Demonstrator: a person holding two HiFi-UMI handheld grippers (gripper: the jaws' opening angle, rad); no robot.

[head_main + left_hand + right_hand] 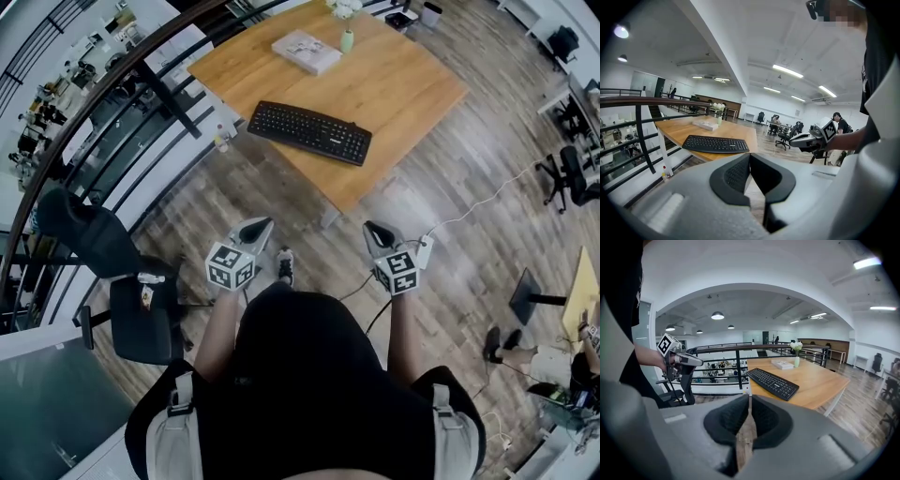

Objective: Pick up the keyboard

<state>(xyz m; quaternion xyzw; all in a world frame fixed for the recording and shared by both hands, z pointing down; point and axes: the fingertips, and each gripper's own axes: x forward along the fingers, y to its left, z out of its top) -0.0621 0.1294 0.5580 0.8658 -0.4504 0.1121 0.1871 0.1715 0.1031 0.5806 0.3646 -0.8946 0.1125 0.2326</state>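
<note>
A black keyboard (310, 131) lies near the front edge of a wooden table (403, 80); it also shows in the left gripper view (716, 144) and the right gripper view (771, 382). My left gripper (263, 225) and right gripper (369, 228) are both shut and hold nothing. They hover over the wooden floor, well short of the table and apart from the keyboard. In the left gripper view the jaws (750, 157) meet tip to tip, as do those in the right gripper view (749, 398).
A white book (306, 51) and a small green vase (347, 39) stand at the table's far side. A black railing (141, 84) runs along the left. A black office chair (112, 281) stands at my left. A white cable (478, 202) crosses the floor on the right.
</note>
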